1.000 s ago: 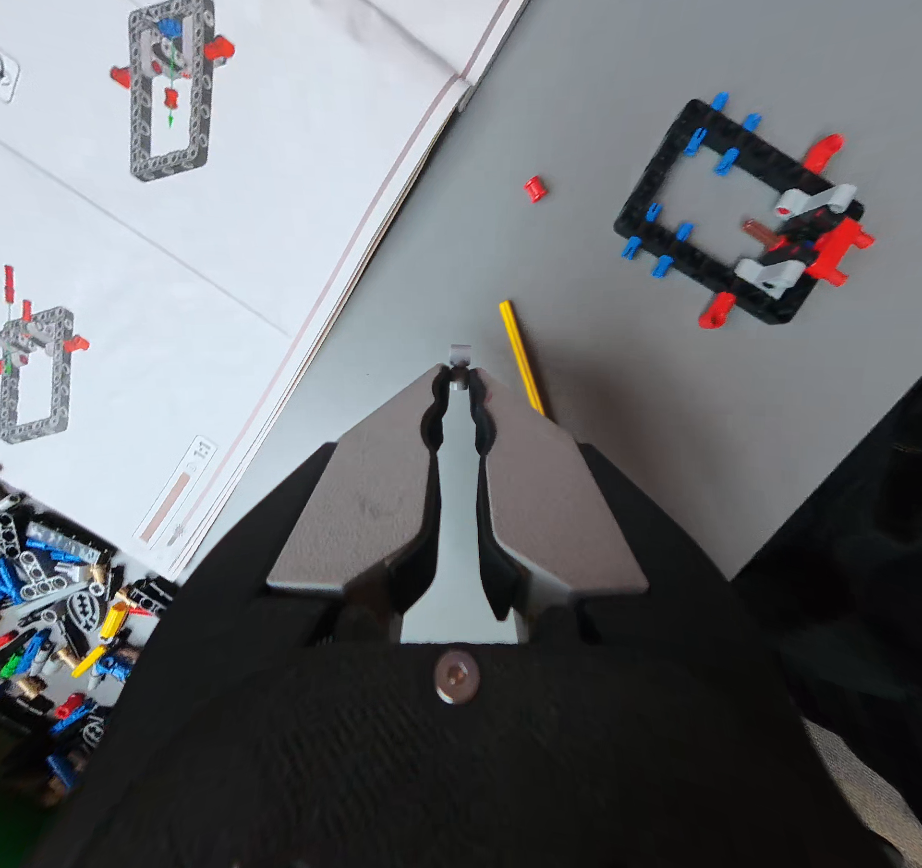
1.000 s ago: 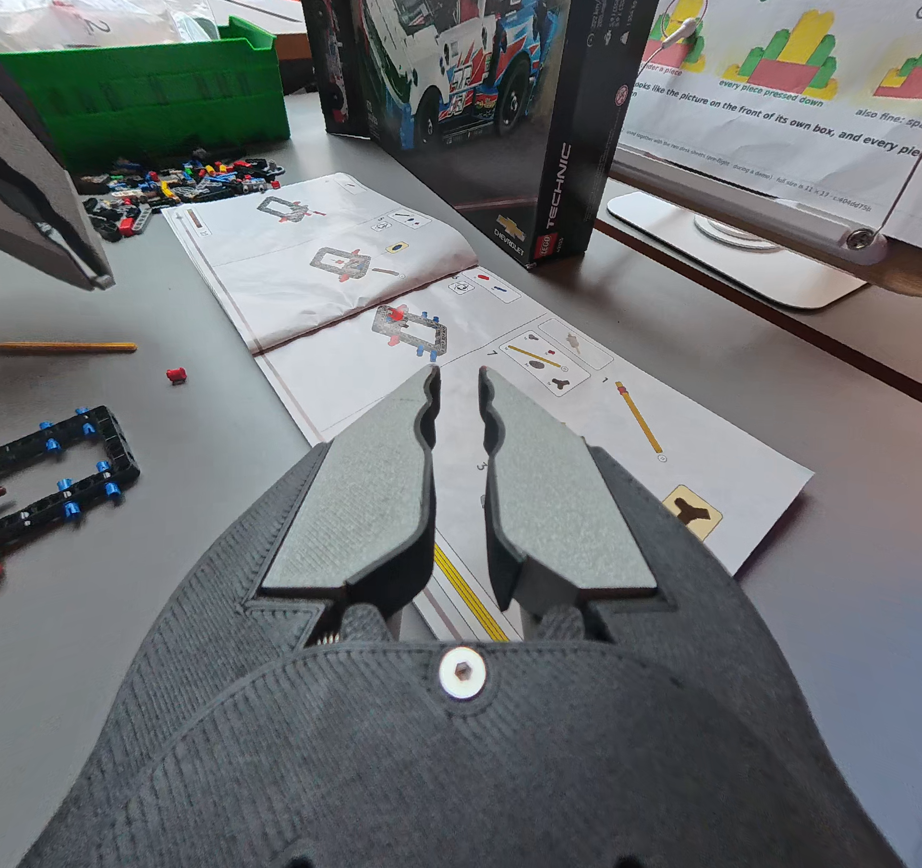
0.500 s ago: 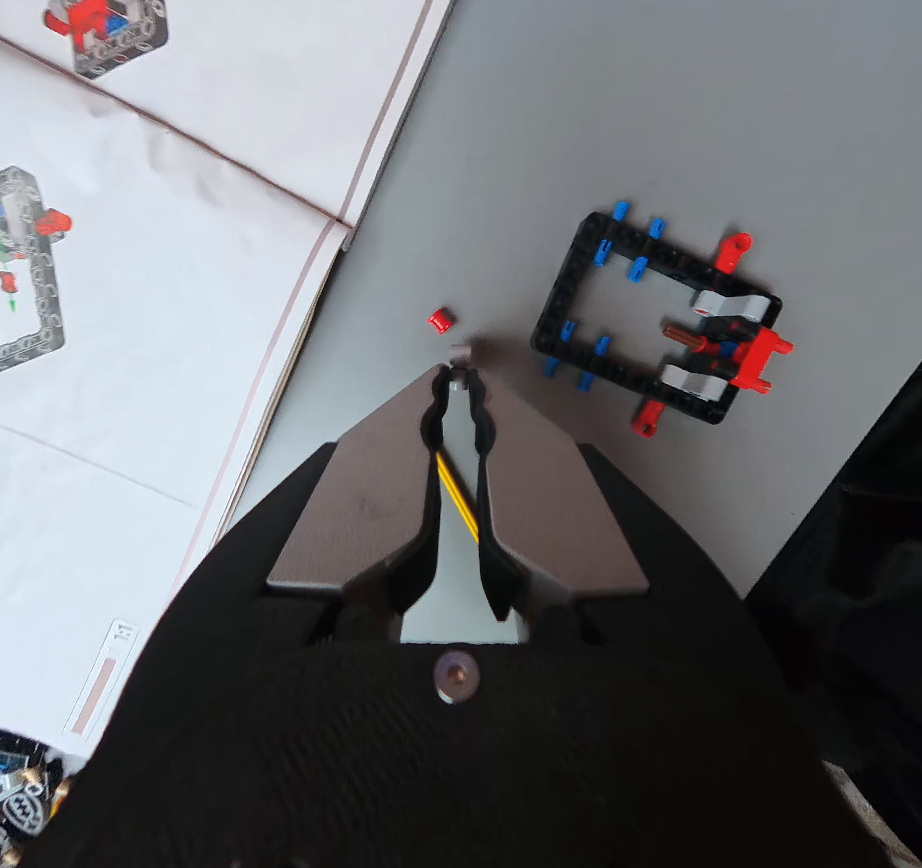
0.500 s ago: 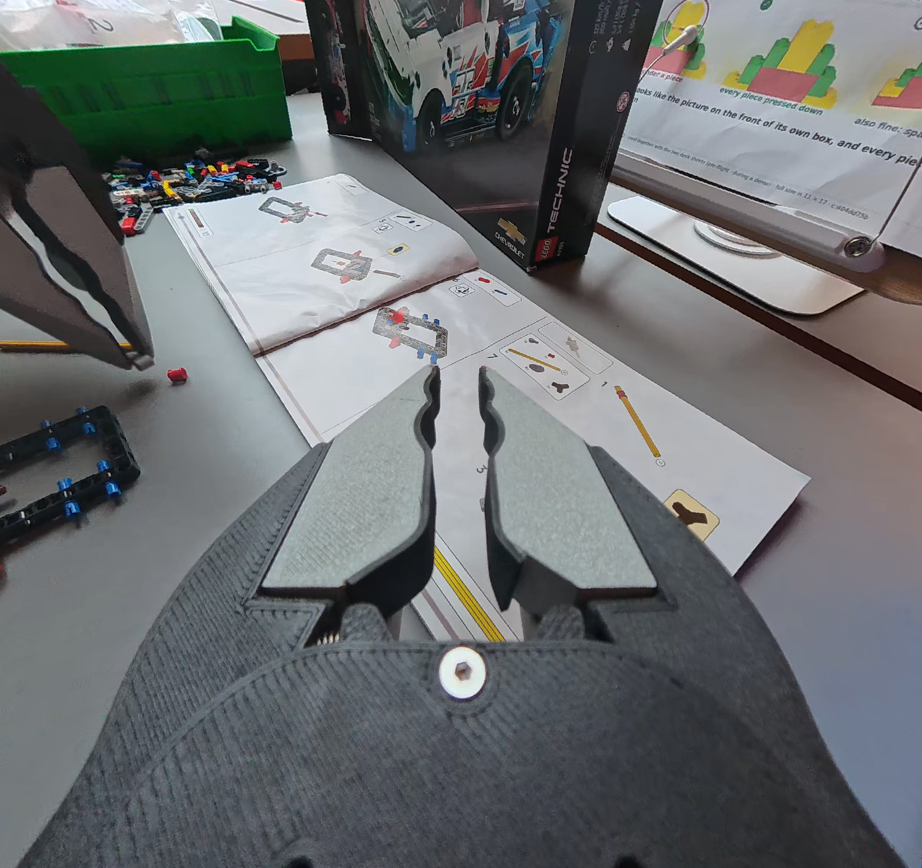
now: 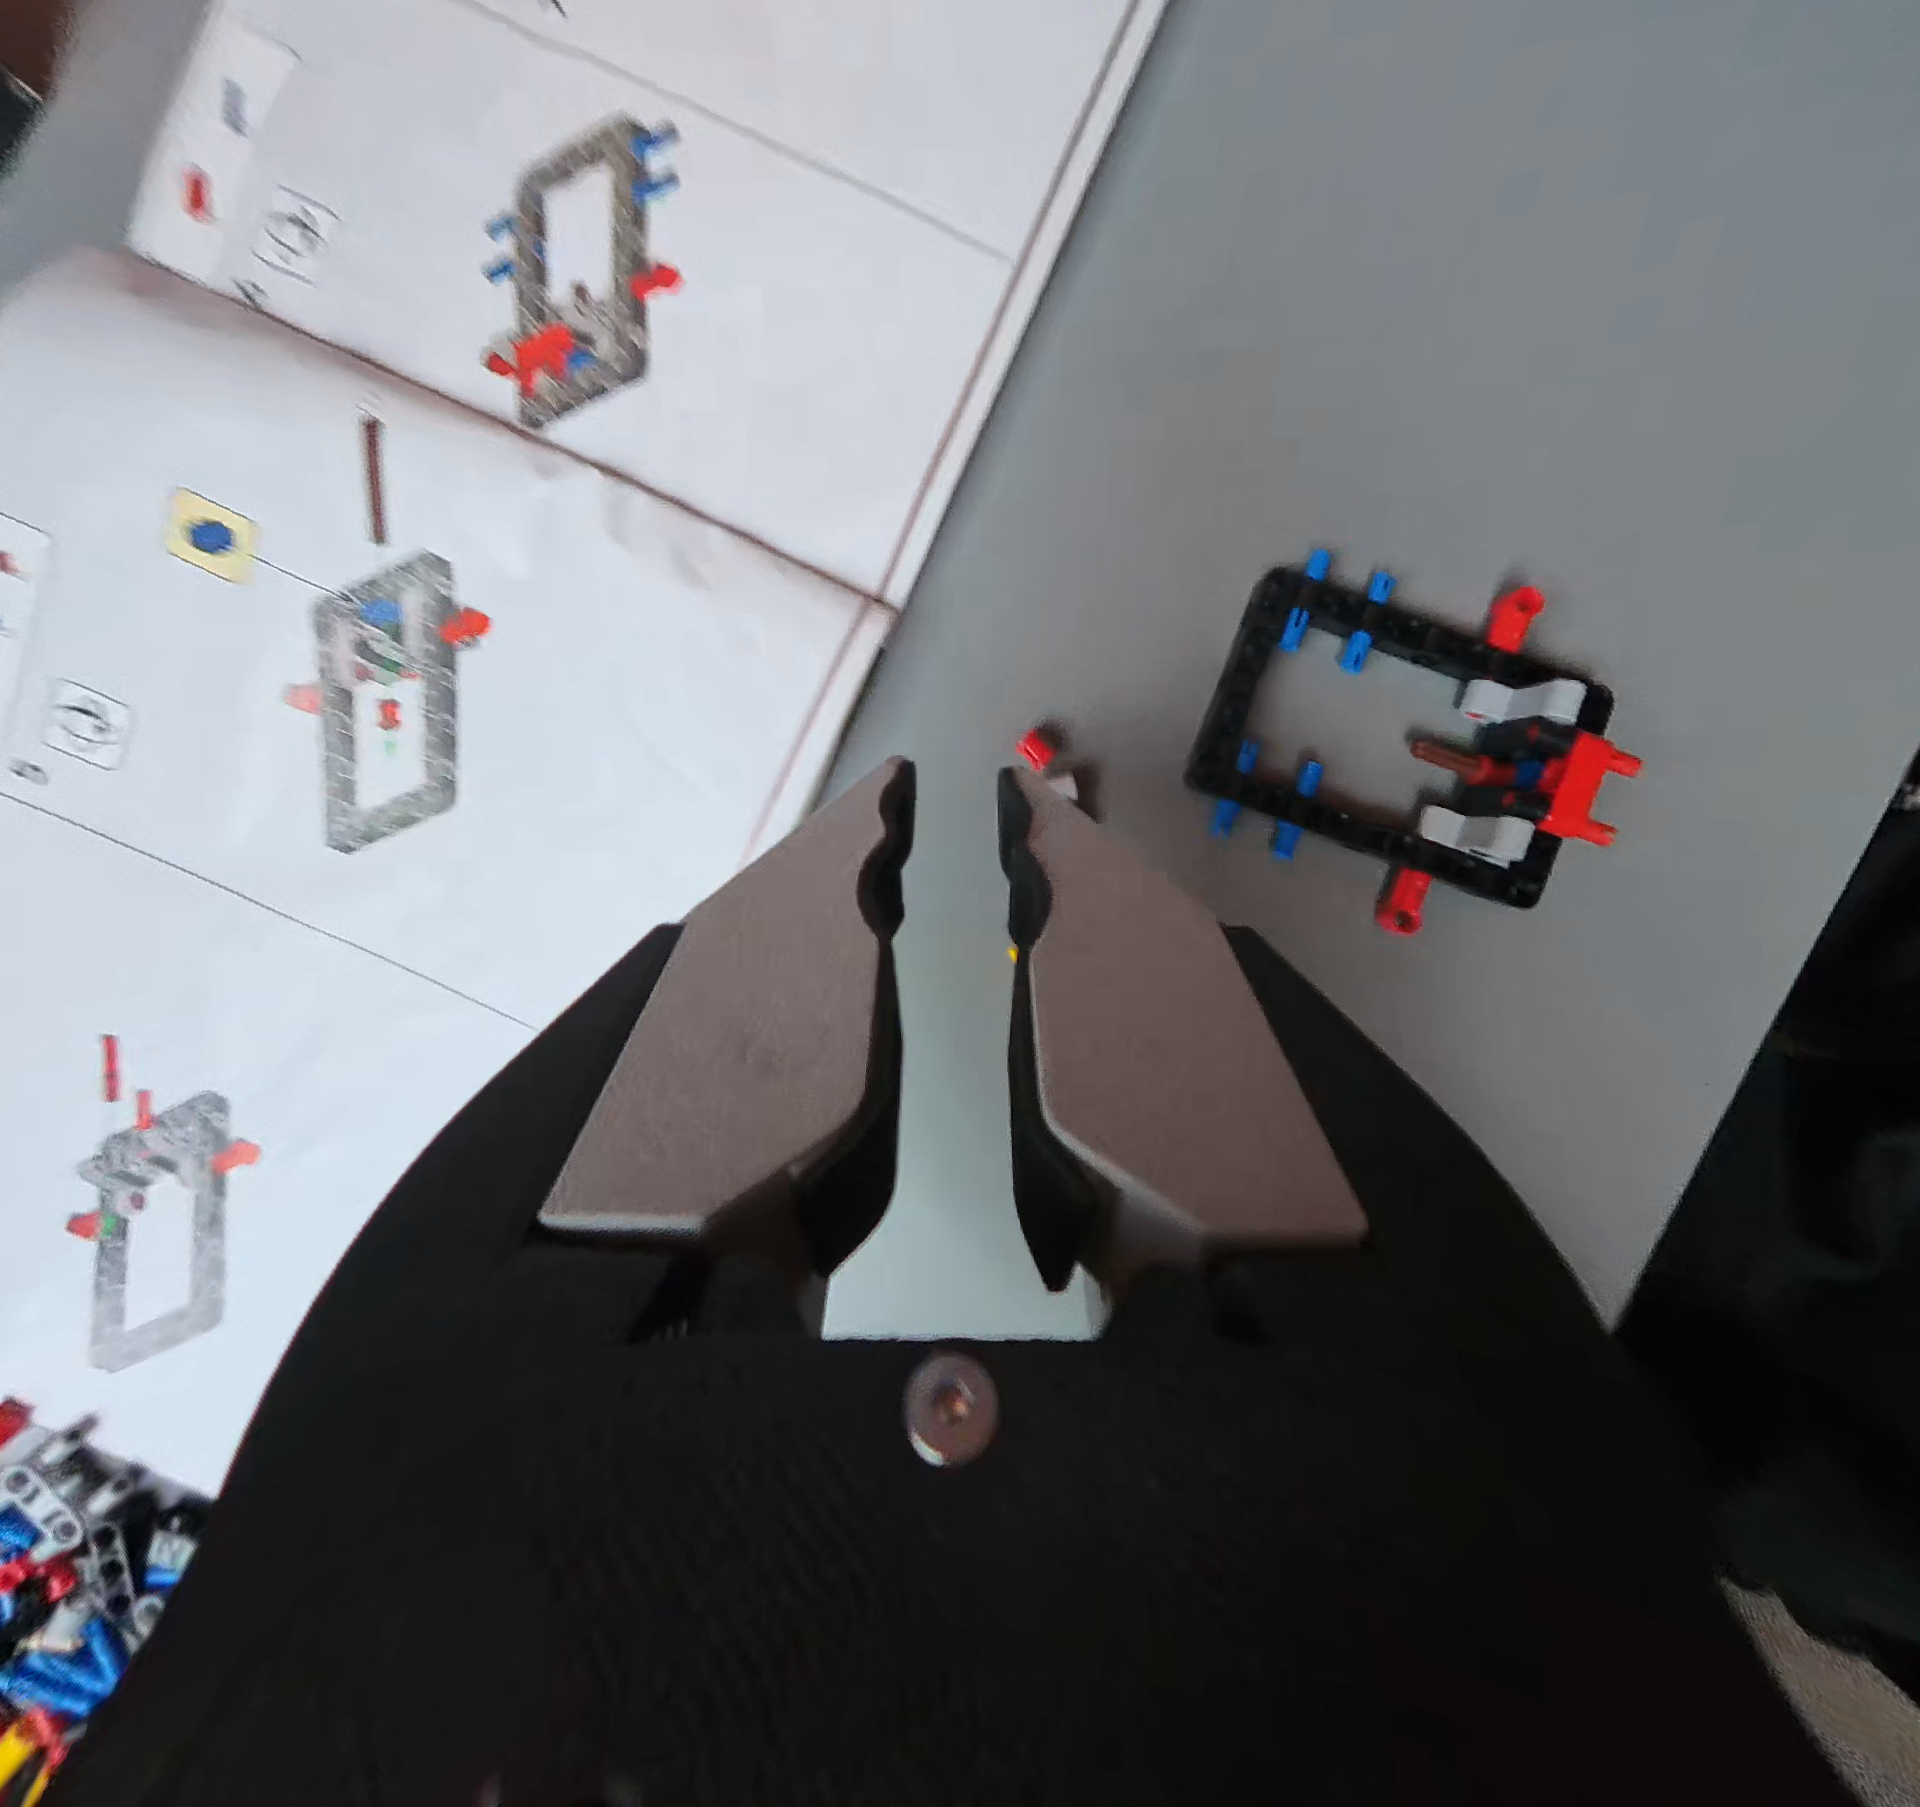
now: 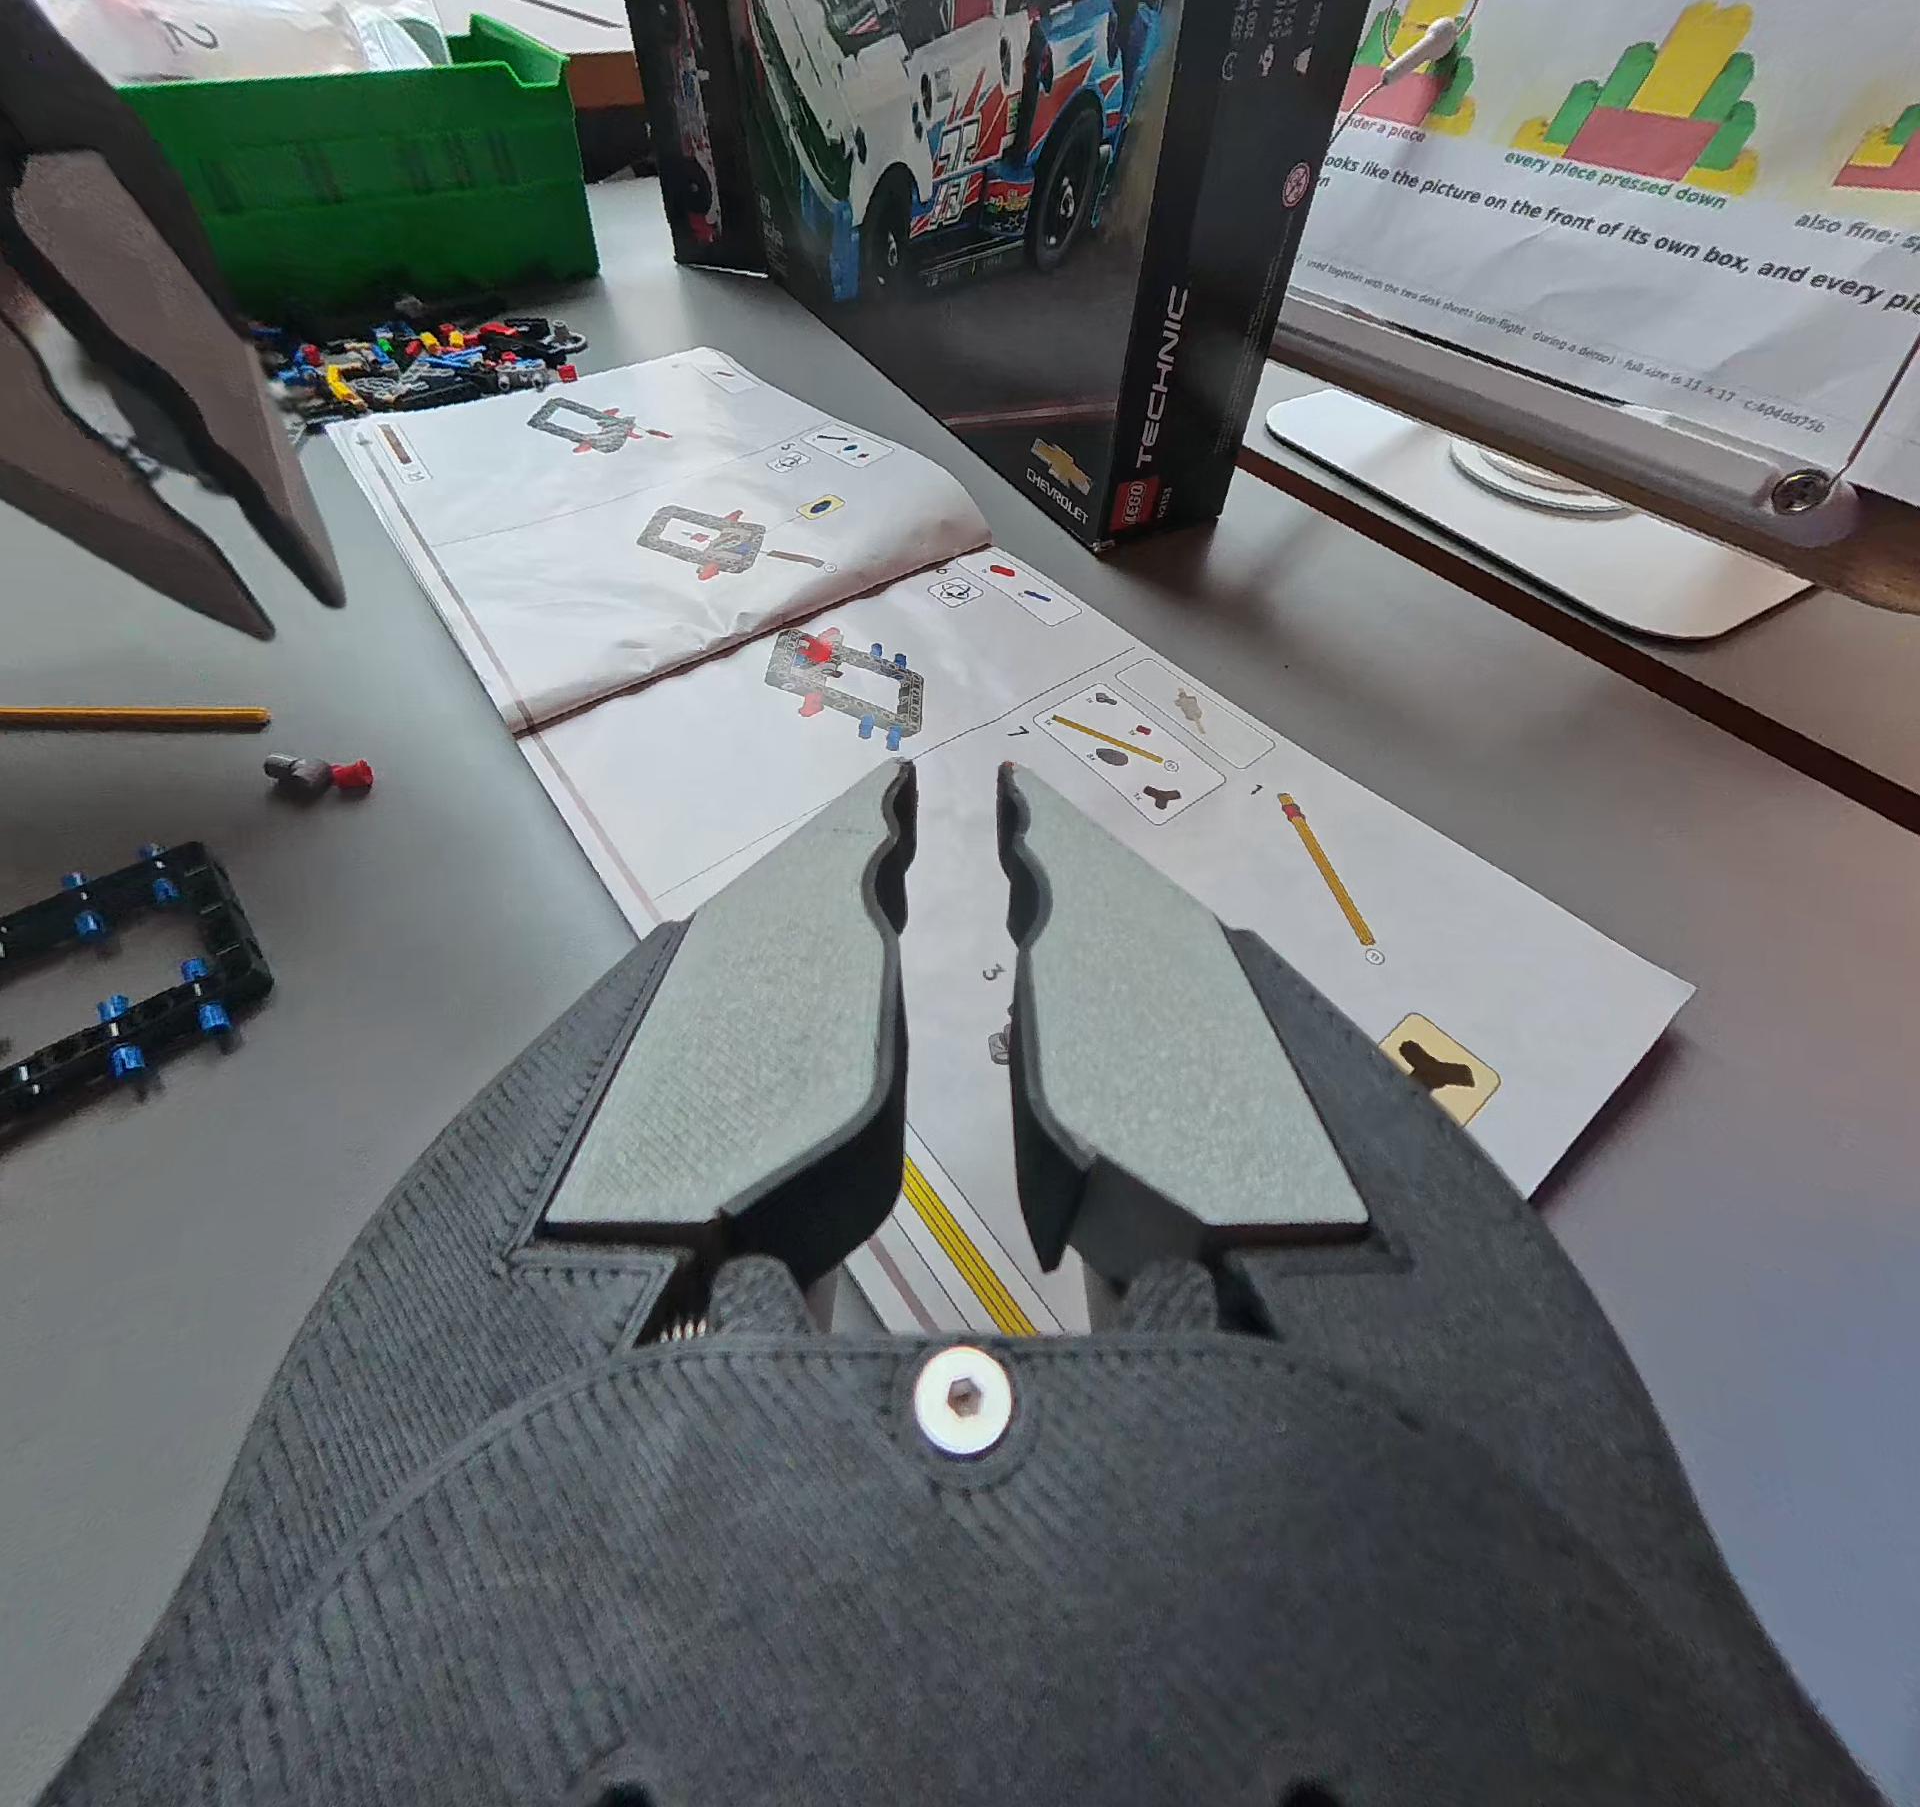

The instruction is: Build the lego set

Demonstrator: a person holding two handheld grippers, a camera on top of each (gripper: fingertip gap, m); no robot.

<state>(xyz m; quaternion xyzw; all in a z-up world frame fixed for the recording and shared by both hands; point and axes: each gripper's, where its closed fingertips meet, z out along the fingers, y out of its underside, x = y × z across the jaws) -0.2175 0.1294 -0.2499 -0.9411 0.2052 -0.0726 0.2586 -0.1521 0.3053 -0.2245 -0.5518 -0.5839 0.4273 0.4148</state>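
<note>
Half a second ago the left gripper [image 5: 956,786] pinched a small grey piece [image 6: 294,772]; now its jaws stand a little apart with nothing between them, and that piece lies on the grey table [image 5: 1455,303]. It sits right beside a tiny red piece [image 5: 1035,745], maybe touching it, but the left wrist view is too blurry to be sure. Both lie just past the right fingertip. The black frame [image 5: 1403,739] with blue pegs lies farther off to the right. A yellow rod [image 6: 135,715] lies near the two small pieces. The right gripper [image 6: 956,791] hangs over the open instruction booklet [image 6: 727,469], jaws a little apart, holding nothing.
</note>
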